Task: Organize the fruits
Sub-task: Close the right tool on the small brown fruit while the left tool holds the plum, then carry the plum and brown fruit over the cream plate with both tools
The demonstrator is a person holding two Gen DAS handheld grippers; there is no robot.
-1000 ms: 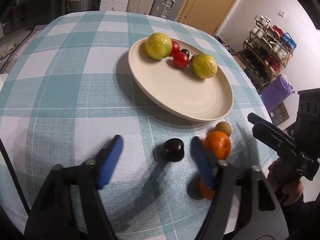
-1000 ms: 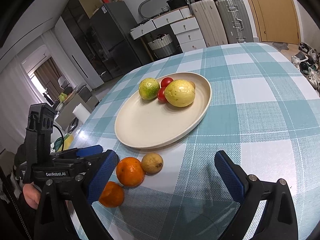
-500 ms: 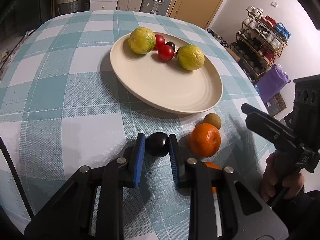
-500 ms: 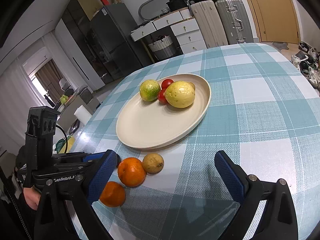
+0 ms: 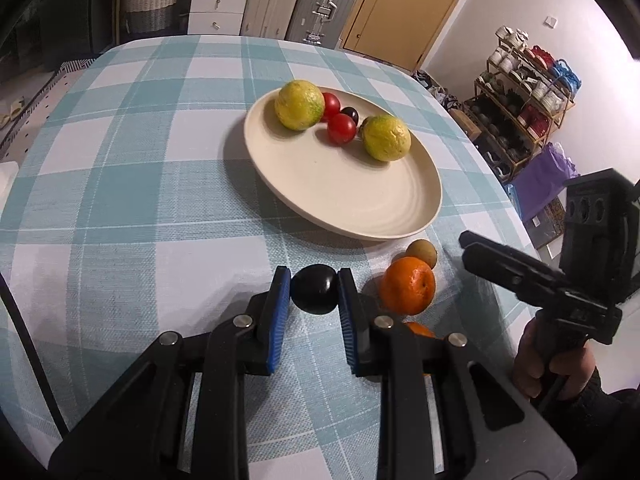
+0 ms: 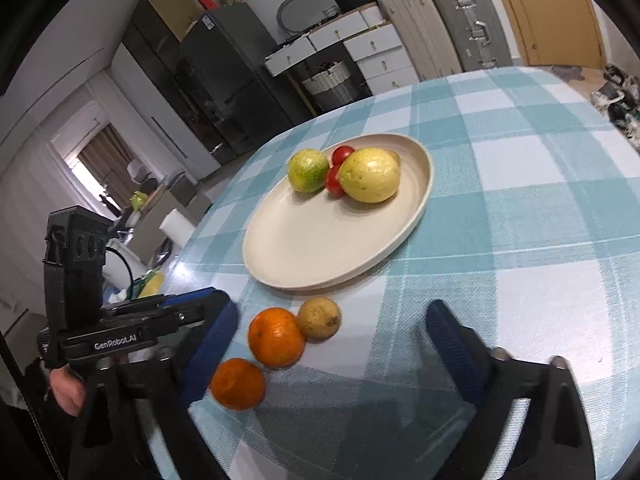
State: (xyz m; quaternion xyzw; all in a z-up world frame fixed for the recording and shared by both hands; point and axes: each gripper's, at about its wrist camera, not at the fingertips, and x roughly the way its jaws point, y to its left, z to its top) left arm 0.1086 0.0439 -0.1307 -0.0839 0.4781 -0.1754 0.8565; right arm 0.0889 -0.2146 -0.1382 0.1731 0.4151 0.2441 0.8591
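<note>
Since the earlier frame: left gripper [image 5: 313, 289] gone from spread wide to clamped on the dark plum [image 5: 312, 294] — glossy, round, just in front of the plate [image 5: 360, 204]. Right gripper [image 6: 332, 332] narrowed a little, jaws just closing yet apart, around nothing, near 2 dimpled oranges [image 6: 276, 336] and a dull brown fruit [image 6: 319, 318]. Smooth cream plate on the woven checked cloth [image 5: 120, 160] — 2 bumpy yellow-green fruits [image 5: 299, 105], shiny tomatoes [image 5: 341, 128].
</note>
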